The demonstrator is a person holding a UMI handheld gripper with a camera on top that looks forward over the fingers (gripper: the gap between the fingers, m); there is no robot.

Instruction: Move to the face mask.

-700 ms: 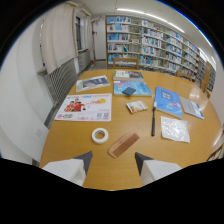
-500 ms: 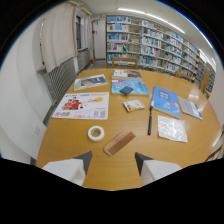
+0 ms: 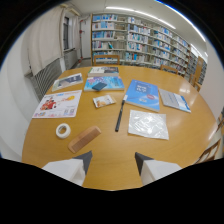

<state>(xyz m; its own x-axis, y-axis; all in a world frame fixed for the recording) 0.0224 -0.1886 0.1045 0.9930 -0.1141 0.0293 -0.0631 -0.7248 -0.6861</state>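
The face mask lies flat in a clear plastic wrapper on the round wooden table, beyond my right finger and a little to its right. My gripper hovers over the table's near part, open, with only bare wood between its fingers. A black pen lies just left of the mask, straight ahead of the gap between the fingers.
A wooden comb and a white tape roll lie ahead of the left finger. Farther off are a small packet, a blue booklet, magazines and bookshelves. A radiator is at the left wall.
The gripper has swung to the right: the comb, tape roll, pen and mask have all slid leftward in the view, bringing the mask closer to the line of the right finger.
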